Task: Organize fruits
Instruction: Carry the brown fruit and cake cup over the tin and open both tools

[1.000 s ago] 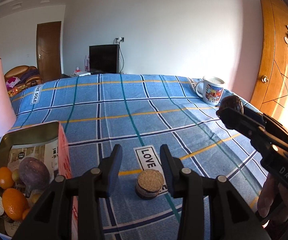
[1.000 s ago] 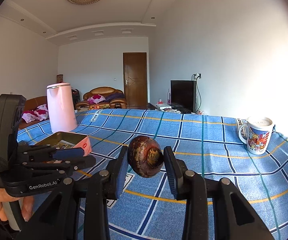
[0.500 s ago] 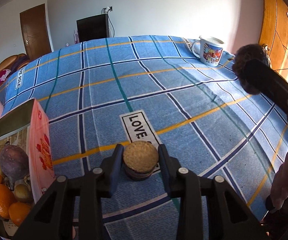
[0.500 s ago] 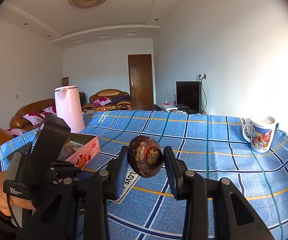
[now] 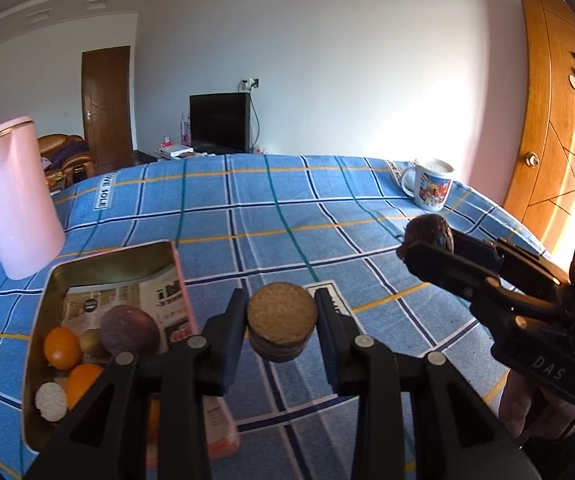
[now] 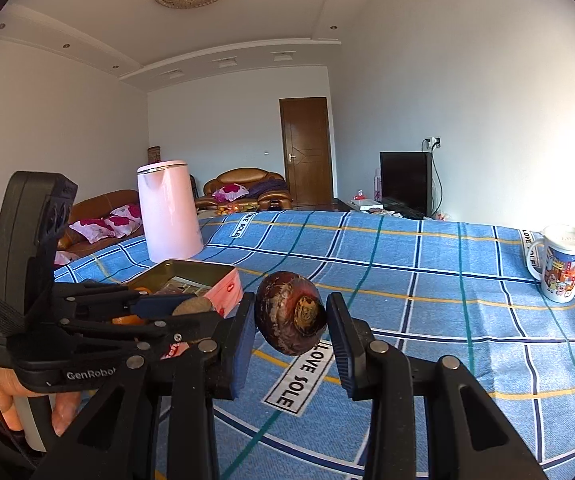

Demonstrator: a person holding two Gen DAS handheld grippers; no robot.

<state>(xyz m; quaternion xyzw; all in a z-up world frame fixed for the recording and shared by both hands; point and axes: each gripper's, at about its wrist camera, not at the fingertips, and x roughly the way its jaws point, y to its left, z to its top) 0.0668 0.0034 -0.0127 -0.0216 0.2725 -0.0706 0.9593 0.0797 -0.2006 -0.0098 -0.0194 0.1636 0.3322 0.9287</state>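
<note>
Above tablecloth (image 5: 247, 216), left gripper (image 5: 281, 322) clamps disc (image 5: 281, 320).

Lying on the blue checked tablecloth (image 5: 287, 216): the open metal tin (image 5: 115, 264) at left, holding small orange fruits (image 5: 62, 347) and a round purple fruit (image 5: 129, 332). Standing behind the tin, the pink kettle (image 5: 17, 196). Standing far right, the printed white mug (image 5: 431, 188).

Tin (image 5: 47, 300) with oranges (image 5: 61, 347); tan-topped round piece (image 5: 281, 326) and dark fruit (image 6: 290, 313) aloft
</note>
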